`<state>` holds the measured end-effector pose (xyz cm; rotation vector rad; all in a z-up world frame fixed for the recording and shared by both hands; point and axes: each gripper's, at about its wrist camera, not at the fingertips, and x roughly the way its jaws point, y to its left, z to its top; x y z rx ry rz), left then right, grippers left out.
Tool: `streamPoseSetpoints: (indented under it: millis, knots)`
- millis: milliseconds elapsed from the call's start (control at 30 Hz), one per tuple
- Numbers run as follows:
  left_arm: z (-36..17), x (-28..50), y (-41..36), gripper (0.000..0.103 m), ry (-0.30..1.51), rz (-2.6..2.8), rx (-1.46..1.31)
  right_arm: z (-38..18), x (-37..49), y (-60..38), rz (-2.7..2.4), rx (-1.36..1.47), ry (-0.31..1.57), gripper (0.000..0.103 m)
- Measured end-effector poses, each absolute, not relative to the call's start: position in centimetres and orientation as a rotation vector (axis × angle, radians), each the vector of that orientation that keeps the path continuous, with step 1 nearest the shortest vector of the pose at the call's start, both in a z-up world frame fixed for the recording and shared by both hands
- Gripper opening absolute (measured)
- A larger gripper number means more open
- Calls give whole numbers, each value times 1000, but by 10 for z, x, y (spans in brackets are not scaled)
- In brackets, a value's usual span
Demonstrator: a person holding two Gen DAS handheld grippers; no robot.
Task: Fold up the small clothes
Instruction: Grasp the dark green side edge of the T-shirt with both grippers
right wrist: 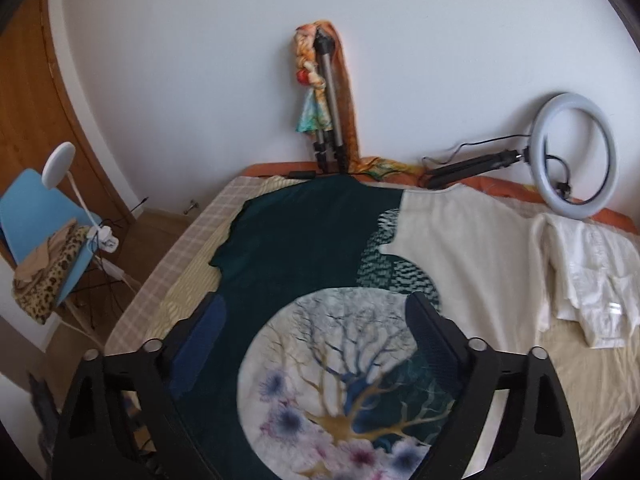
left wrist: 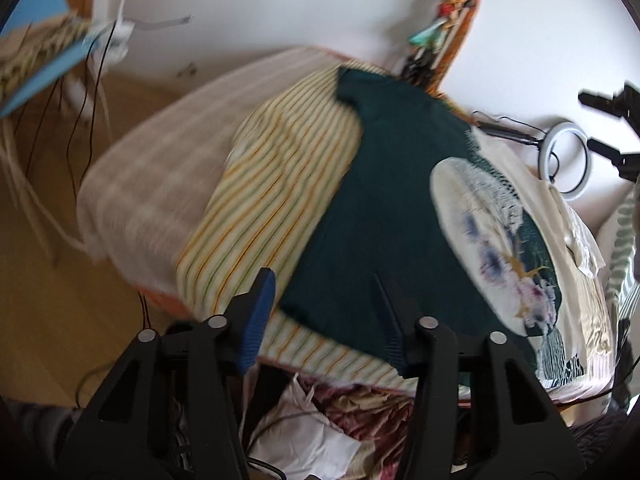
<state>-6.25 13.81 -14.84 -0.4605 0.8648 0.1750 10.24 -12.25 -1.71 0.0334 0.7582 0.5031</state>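
A dark green and cream T-shirt [left wrist: 392, 184] [right wrist: 304, 232] with a round tree-and-flower print lies spread flat on the bed. In the left wrist view my left gripper [left wrist: 326, 316] hovers at the shirt's near dark green edge, by the bed's side. Its jaws stand apart with the cloth seen between them, and the pads do not press on it. In the right wrist view my right gripper [right wrist: 320, 344] is wide open just above the round print, one finger on each side of it. It holds nothing.
The bed has a yellow striped sheet [left wrist: 260, 200] [right wrist: 580, 380]. A white garment [right wrist: 584, 280] lies crumpled at the right. A ring light [right wrist: 576, 152] and a tripod [right wrist: 332, 100] lean on the wall. A blue chair [right wrist: 32, 208] stands at the left. Loose cloth [left wrist: 352, 412] is piled below the bed's edge.
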Motion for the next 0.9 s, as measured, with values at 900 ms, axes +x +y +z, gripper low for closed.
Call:
streamPoseSetpoints:
  millis: [900]
  knots:
    - [-170,-44,142,28,906,150,-495,-80,275,123,621,-51,999,65]
